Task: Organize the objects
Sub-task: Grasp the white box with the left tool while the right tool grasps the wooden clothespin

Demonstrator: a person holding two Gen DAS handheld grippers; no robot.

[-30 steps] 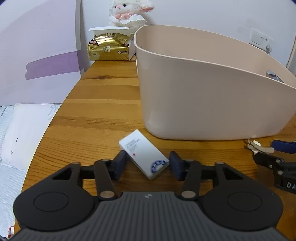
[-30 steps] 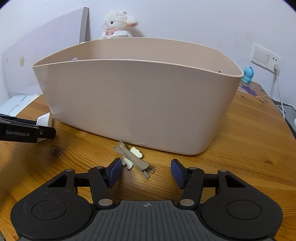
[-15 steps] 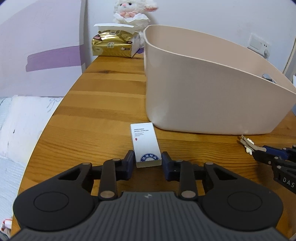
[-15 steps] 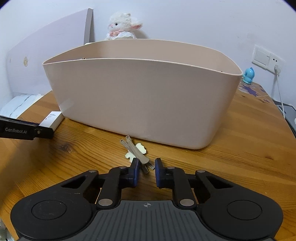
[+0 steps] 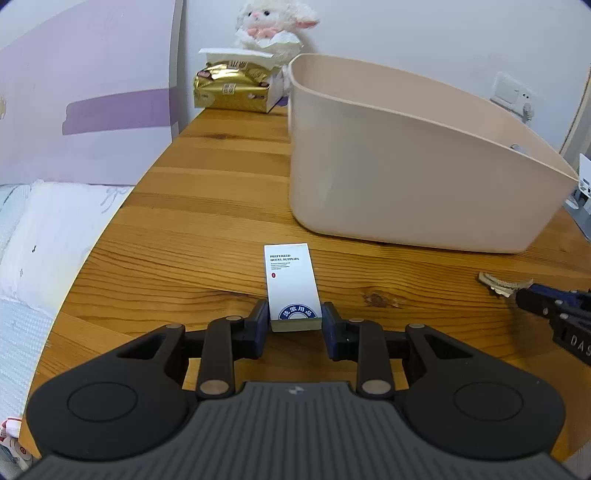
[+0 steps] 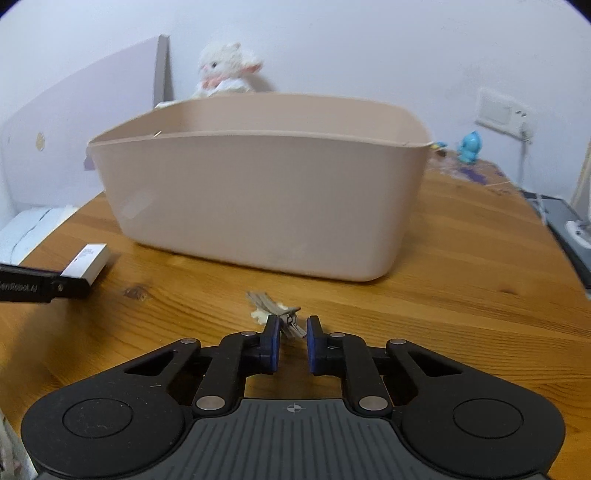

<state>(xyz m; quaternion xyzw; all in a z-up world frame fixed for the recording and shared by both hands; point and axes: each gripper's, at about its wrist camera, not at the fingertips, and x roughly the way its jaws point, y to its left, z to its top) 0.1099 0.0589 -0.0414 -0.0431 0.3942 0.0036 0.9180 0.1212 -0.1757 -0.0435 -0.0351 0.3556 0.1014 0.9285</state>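
Note:
A small white box (image 5: pixel 291 284) printed with "hotel supplies" points away from me over the wooden table (image 5: pixel 207 229). My left gripper (image 5: pixel 294 325) is shut on its near end, one pad against each side. In the right wrist view the same box (image 6: pixel 88 260) sticks out of the left gripper (image 6: pixel 44 288). A beige hair clip (image 6: pixel 275 308) with a cream flower lies in front of the big beige bin (image 6: pixel 258 206). My right gripper (image 6: pixel 293 341) is shut on the clip's near end. In the left wrist view the clip (image 5: pixel 498 284) sits at the right gripper's tips (image 5: pixel 532 297).
The bin (image 5: pixel 406 177) fills the middle of the table. Behind it sit a plush lamb (image 5: pixel 273 22) and a gold tissue pack (image 5: pixel 232 86). A blue figurine (image 6: pixel 469 147) and a wall socket (image 6: pixel 502 114) are far right. A white pillow (image 5: pixel 48 240) lies past the table's left edge.
Both grippers went from open to shut: the left squared up and closed on the white box, the right closed on the hair clip. The right wrist view now looks from higher up.

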